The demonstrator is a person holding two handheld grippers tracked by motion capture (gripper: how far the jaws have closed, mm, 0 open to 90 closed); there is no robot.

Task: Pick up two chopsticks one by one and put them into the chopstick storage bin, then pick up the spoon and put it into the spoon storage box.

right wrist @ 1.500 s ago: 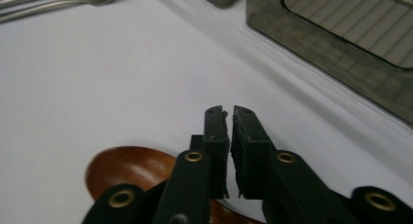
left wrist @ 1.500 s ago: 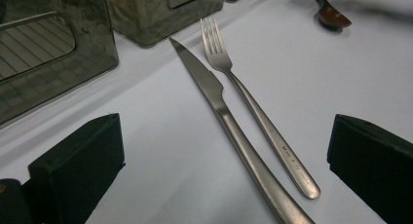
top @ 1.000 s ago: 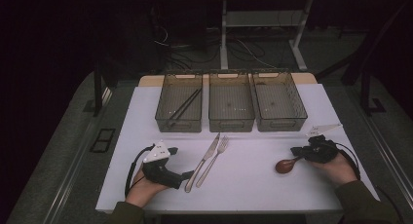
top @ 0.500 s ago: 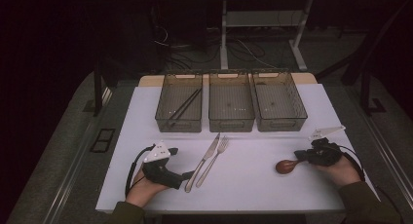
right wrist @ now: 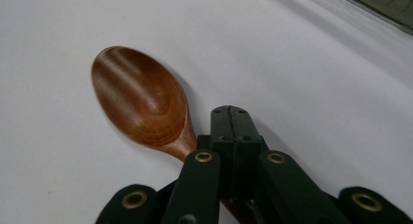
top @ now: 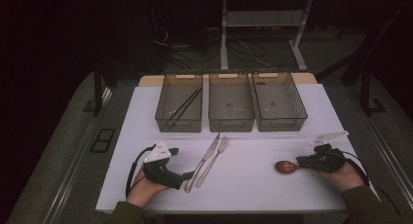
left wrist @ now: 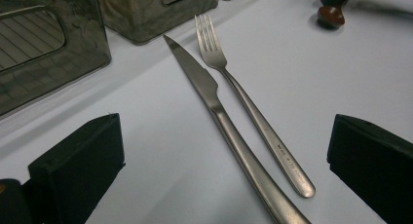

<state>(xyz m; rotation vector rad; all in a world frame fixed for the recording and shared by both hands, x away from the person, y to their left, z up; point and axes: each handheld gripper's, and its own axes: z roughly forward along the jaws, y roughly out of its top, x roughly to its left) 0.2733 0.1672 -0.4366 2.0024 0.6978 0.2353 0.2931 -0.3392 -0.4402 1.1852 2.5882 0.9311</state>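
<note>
While left gripper (top: 187,175) gapes, right gripper (right wrist: 233,118) clamps spoon (right wrist: 141,104), bowl pointing left

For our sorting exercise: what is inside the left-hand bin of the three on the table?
Inside the left bin lies a pair of dark chopsticks, set diagonally on its floor. The tinted near wall dims the front corner, so anything small there cannot be seen.

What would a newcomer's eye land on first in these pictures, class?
Probably the three bins in a row at the far side of the white table, the left one holding black chopsticks. Next, the knife and fork lying side by side in front of the open left gripper. At the right, the right gripper is shut on a wooden spoon.
</note>
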